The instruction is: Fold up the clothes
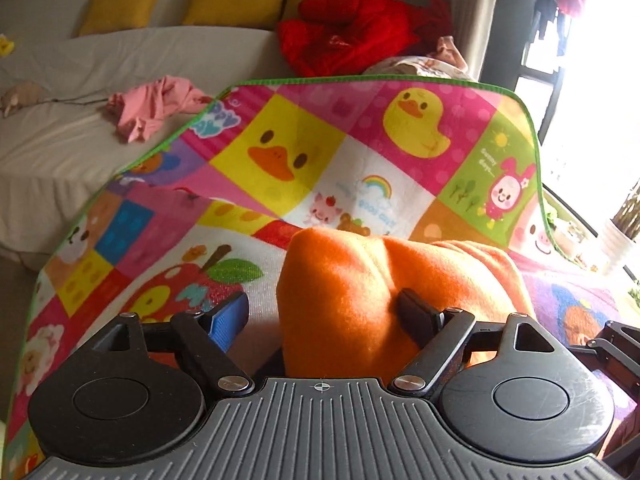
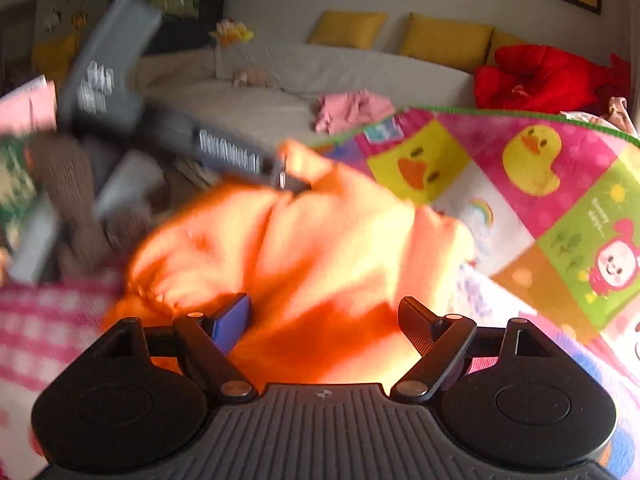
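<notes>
A bunched orange fleece garment (image 1: 360, 292) lies on a colourful cartoon mat (image 1: 304, 152) with ducks and a green hem. My left gripper (image 1: 322, 300) stands wide around the garment's near fold: the black finger (image 1: 416, 316) touches the fleece, while the blue finger (image 1: 230, 318) is clear of it. In the right wrist view the same orange garment (image 2: 304, 248) is blurred, spread below and between the wide jaws of my right gripper (image 2: 324, 306), and neither pad visibly presses on it. The left gripper (image 2: 240, 156), blurred, reaches the garment's far edge there.
Behind the mat (image 2: 540, 184) is a pale sofa (image 1: 132, 60) with yellow cushions (image 1: 236, 2), a crumpled pink garment (image 1: 152, 106) and a red jacket (image 1: 348, 32). A brown knitted sleeve (image 2: 64, 184) shows at the left. A bright window (image 1: 592, 80) is at the right.
</notes>
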A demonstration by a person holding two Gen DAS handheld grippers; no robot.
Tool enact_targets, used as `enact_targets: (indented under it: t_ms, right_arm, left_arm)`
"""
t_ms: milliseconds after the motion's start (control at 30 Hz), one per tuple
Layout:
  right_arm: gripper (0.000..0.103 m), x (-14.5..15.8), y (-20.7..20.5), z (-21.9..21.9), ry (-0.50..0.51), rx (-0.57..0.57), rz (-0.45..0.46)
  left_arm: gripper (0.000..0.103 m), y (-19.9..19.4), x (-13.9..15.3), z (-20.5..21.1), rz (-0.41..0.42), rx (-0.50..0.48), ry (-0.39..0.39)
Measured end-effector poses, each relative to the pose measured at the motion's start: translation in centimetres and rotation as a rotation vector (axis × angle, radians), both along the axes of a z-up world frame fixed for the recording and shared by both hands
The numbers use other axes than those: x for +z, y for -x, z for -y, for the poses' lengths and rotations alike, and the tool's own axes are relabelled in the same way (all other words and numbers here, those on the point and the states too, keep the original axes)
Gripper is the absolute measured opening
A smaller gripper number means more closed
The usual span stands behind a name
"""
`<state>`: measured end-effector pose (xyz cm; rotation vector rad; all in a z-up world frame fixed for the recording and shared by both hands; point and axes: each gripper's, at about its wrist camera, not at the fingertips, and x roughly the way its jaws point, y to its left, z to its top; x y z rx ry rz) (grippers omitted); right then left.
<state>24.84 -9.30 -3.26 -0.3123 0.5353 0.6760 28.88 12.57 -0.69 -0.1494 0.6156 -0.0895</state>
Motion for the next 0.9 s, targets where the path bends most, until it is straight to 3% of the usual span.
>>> enact_targets:
  t_ms: [167,267,400,533,633,767,900]
  right_arm:
    - [0.082,1.7,0.9,1.7,-0.112,0.005,-0.017]
    - [0.090,1.8,2.2,2.2,-0.101,0.051,-0.003]
    - [0.090,0.0,2.6,2.0,-0.012,-0.002,-0.006]
    - [0.090,-0.2,2.9,2.6,-0.035,-0.012,-0.007]
    - [0.090,0.4,2.8,3.6,-0.108,-0.006,-0.026]
    - [0.091,1.6,1.8,5.6,-0.222,-0.151,-0.001]
    - [0.091,-0.8,0.4,4.9,-0.069,-0.234,0.002]
  left_arm:
    - [0.087,0.1,0.0,-0.2,0.001,0.010,0.000]
    - [0.087,0.4,0.3,-0.3,0.009,0.018,0.009]
    - [0.087,3.6,1.9,-0.7,0.056,0.016,0.025]
    - [0.091,7.4,2.0,-0.8,0.051,-0.024,0.014]
    - [0.091,8.2,0.4,-0.4,0.005,-0.032,-0.036]
    - [0.093,7.6,-0.7,-0.4,-0.022,-0.025,-0.020]
    - [0.095,7.2,-1.4,-0.2,-0.030,-0.031,-0.010]
